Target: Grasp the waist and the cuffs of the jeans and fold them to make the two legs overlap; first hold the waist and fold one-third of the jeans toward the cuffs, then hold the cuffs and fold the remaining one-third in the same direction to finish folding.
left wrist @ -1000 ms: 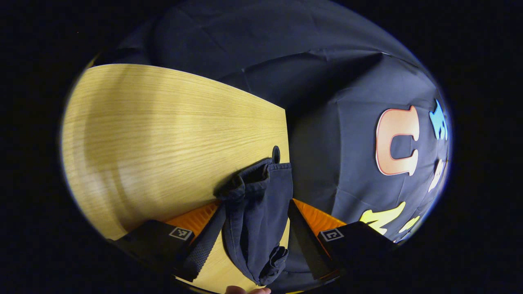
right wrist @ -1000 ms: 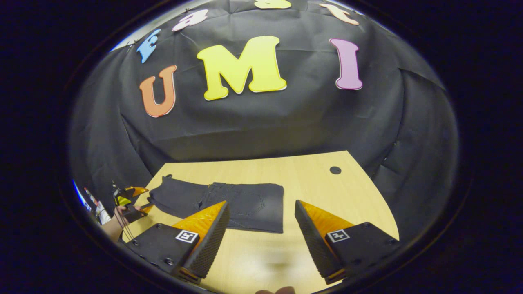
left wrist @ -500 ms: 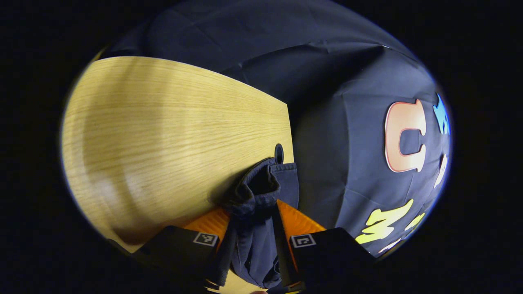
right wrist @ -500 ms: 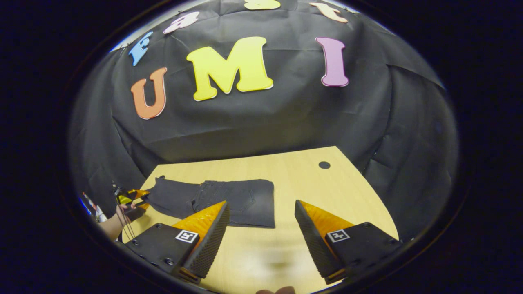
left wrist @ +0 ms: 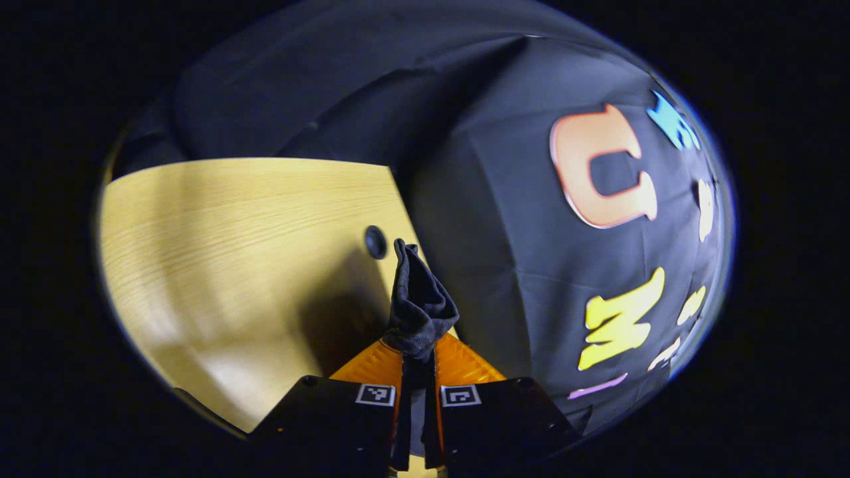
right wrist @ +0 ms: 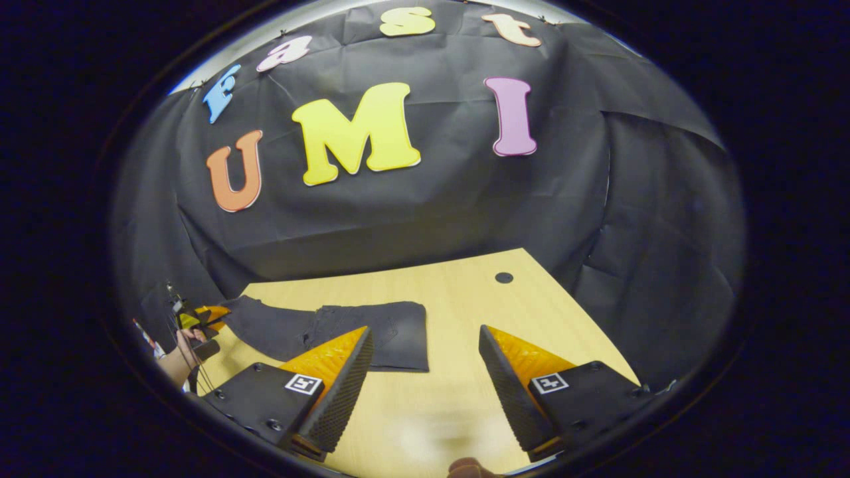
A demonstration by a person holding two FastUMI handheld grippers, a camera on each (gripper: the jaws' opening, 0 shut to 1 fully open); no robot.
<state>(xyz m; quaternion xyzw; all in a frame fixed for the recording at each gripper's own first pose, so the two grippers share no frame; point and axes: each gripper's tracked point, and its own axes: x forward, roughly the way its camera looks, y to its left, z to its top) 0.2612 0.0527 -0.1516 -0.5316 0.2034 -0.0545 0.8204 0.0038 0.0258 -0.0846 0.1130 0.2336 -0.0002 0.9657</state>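
On the table [right wrist: 458, 392], left gripper [left wrist: 418, 372] jaws clench the jeans [right wrist: 372, 328] cuff; right gripper [right wrist: 425, 382] jaws gape just beside them.

Our left gripper [left wrist: 418, 372] has its jaws closed nearly together, both fingers [left wrist: 378, 365] pressing on a bunched fold of the jeans [left wrist: 417, 299] that stands up between them. In the right gripper view we see that same left gripper [right wrist: 211, 317] far off at the lower left, held in our hand [right wrist: 182, 342], with a bare forearm running down behind it. Our right gripper [right wrist: 425, 372] points forward over the tabletop [right wrist: 465, 312], jaws spread wide apart with nothing between them. A fingertip of ours shows at the bottom edge of that view.
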